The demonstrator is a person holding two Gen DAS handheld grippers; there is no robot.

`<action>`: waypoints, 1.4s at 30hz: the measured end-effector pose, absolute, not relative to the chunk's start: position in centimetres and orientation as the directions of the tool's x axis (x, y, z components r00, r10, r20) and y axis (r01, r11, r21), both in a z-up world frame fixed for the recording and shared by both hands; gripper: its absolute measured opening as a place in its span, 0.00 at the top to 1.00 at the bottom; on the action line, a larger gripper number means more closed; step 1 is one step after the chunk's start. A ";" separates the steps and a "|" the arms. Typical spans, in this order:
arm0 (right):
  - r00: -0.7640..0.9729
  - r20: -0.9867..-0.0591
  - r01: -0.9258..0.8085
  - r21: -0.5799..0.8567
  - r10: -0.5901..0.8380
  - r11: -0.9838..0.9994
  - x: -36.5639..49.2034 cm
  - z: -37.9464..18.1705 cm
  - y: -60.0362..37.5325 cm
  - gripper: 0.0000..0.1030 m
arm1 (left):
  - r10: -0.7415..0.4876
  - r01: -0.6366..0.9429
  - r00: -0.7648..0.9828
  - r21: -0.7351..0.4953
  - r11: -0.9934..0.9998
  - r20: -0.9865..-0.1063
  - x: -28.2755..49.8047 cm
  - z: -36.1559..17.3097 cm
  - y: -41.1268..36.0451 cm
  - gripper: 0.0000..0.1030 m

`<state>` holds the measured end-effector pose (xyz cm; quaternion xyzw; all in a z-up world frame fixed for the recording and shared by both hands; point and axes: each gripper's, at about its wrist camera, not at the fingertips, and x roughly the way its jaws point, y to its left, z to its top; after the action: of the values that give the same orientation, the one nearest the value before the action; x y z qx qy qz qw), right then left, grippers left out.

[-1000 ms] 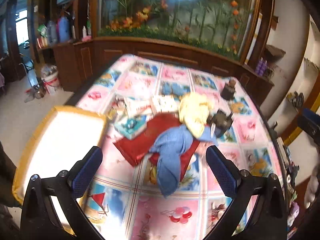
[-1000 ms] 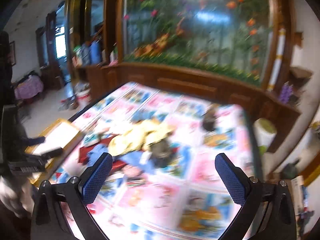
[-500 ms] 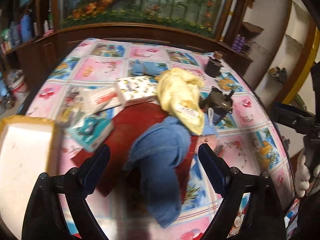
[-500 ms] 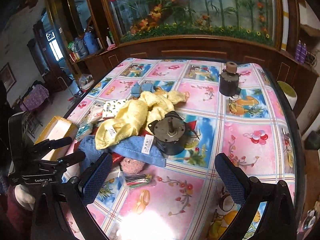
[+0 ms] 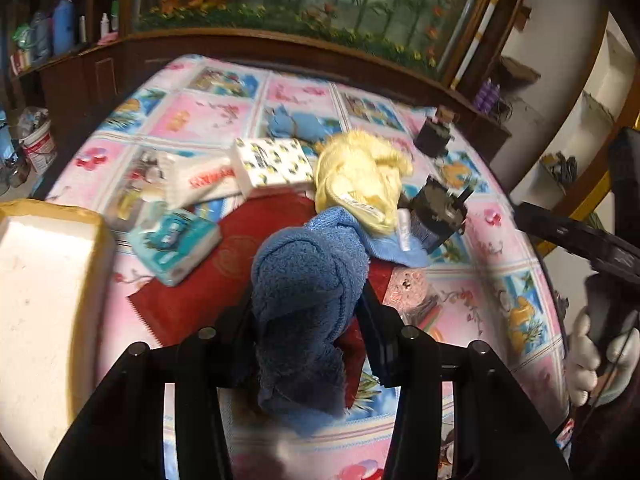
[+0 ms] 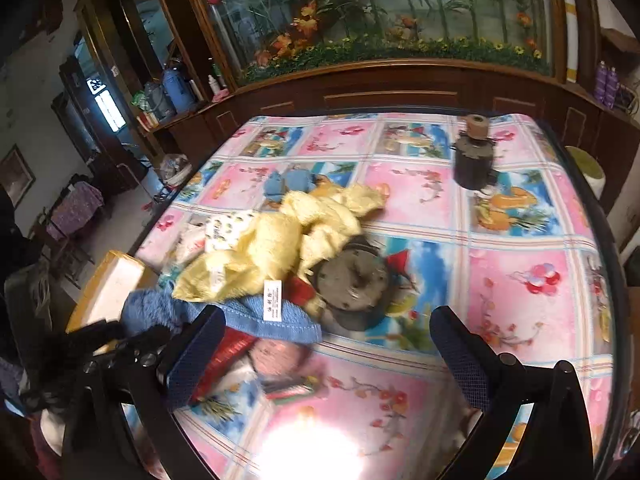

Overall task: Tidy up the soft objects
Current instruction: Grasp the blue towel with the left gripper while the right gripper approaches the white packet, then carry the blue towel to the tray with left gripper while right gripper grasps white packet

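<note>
1. Soft objects heaped mid-bench, on a bench covered in a pink and blue cartoon-print cloth.
2. White foam box with a yellow taped rim, at the bench's left edge, just beside the heap.
3. Dark red flat sheet with a zigzag edge, lying under the heap.
4. Fluffy blue terry towel, bunched and clamped between the pads of the left tool; upper end draped back over the red sheet, its white label near a motor.
5. Pale yellow fuzzy towel, crumpled on top of the blue towel's far end, touching it.
6. Right tool, jaws wide with nothing between them, hovering over the near side of the bench, blue textured pads facing each other.
7. Grey round metal motor, just beside the yellow towel, partly on the blue towel's edge.
8. Second dark cylindrical motor with a tan top, upright near the far right of the bench, well apart from the heap.
9. White tissue pack with small yellow print, beside the yellow towel.
10. Teal tissue pack, lying partly on the red sheet near the foam box.
11. Small blue cloth piece, behind the yellow towel.
12. Pink round item, blurred, at the red sheet's right edge.
</note>
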<state>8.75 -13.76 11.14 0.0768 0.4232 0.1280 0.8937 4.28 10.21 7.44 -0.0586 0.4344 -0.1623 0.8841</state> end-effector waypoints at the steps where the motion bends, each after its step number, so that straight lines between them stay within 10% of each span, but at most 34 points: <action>1: 0.605 -0.733 -0.178 0.256 0.311 0.950 9.1 11.5 -13.1 0.00 | -0.349 0.228 0.578 -0.264 0.937 -0.738 3.7 7.9 10.9 0.56; 11: 0.391 -0.750 -0.288 0.451 0.534 0.845 17.8 9.8 -2.5 0.01 | -0.390 0.160 0.629 -0.379 0.911 -0.672 -0.8 9.7 17.1 0.56; 24: 0.358 -0.886 -0.316 0.183 0.296 0.931 23.1 4.6 4.5 0.07 | -0.404 0.153 0.649 -0.410 0.899 -0.644 -1.6 9.4 20.8 0.56; 28: 0.321 -0.898 -0.329 0.191 0.300 0.925 23.0 3.7 4.7 0.51 | -0.407 0.152 0.652 -0.416 0.897 -0.640 -1.8 9.4 20.8 0.56; 30: 0.294 -0.909 -0.327 0.196 0.296 0.925 22.8 3.0 4.7 0.93 | -0.404 0.151 0.657 -0.415 0.897 -0.636 -2.1 9.7 20.9 0.56; 31: 0.276 -0.913 -0.324 0.205 0.300 0.924 22.7 2.5 4.5 0.95 | -0.401 0.149 0.662 -0.413 0.898 -0.633 -2.3 9.9 20.9 0.56; 37: 0.359 -0.899 -0.329 0.130 0.251 0.935 21.5 2.8 4.0 0.89 | -0.395 0.150 0.687 -0.412 0.899 -0.610 -3.2 11.2 21.4 0.56; 39: 0.393 -0.884 -0.324 0.125 0.253 0.938 21.7 3.8 4.0 0.46 | -0.384 0.149 0.695 -0.401 0.904 -0.607 -3.3 11.7 21.5 0.56; 42: 0.419 -0.869 -0.282 0.150 0.262 0.947 22.4 4.9 3.9 0.23 | -0.369 0.141 0.718 -0.396 0.908 -0.590 -3.9 12.8 22.2 0.56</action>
<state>22.35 3.88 4.94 -0.0097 0.5144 0.1617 0.8421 -3.91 22.20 12.77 -0.1635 0.3484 -0.1396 0.9124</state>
